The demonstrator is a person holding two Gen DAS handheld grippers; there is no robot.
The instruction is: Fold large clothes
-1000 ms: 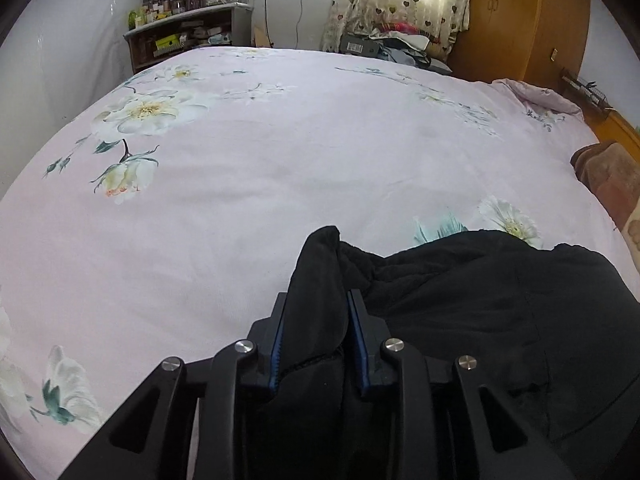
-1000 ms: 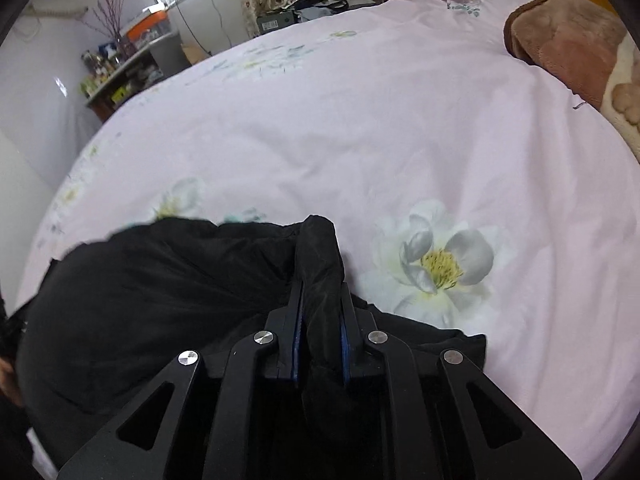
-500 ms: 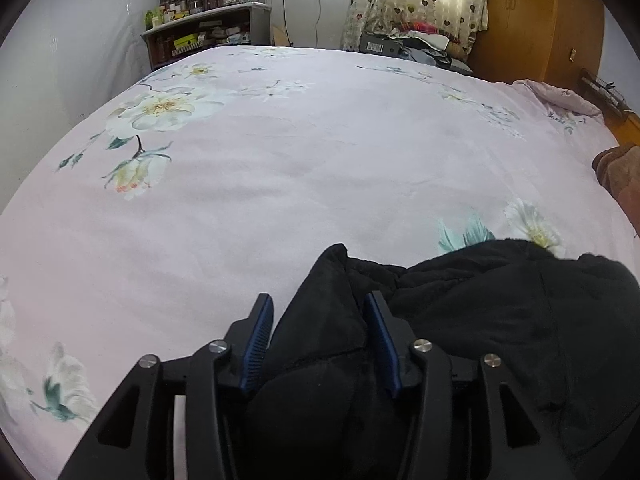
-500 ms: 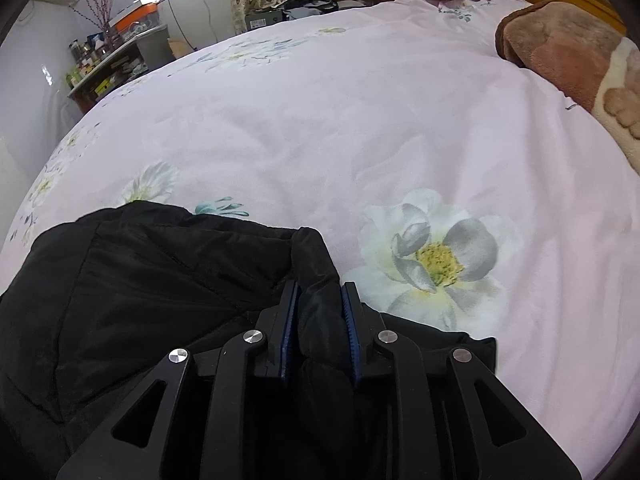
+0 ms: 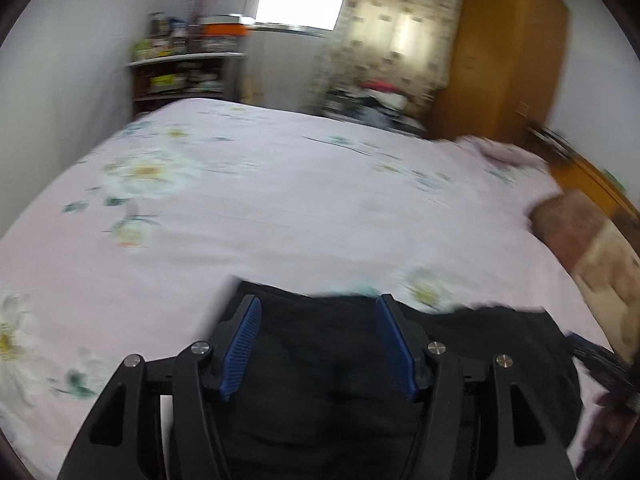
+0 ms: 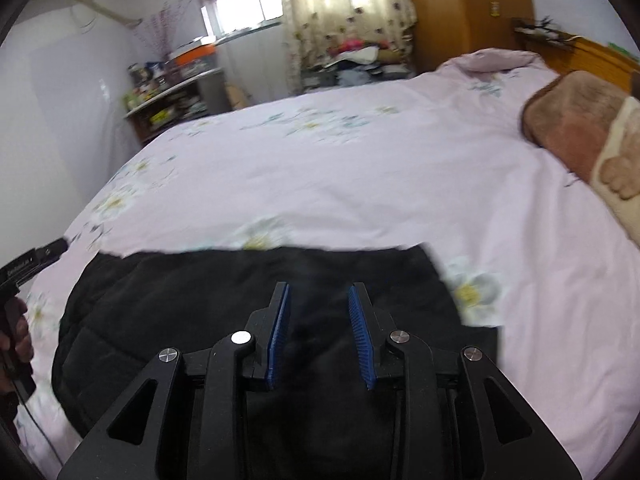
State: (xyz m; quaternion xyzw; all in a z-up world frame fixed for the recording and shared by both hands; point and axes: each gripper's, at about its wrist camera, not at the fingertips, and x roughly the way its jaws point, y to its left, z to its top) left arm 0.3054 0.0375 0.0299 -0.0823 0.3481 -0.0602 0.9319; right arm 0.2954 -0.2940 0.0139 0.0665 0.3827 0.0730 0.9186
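Observation:
A large black padded garment lies flat on the pink floral bedspread, near its front edge. It also shows in the left wrist view. My left gripper is open and empty, above the garment's left part. My right gripper is open and empty, above the garment's right part. The left gripper's tip shows at the left edge of the right wrist view. Both views are blurred by motion.
A brown and cream blanket lies at the bed's right side. A cluttered shelf stands by the far left wall. A wooden wardrobe and a pile of clothes under a curtain stand behind the bed.
Both grippers have opened and let go of the black garment, then lifted up and back. The garment now lies flat instead of bunched between the jaws.

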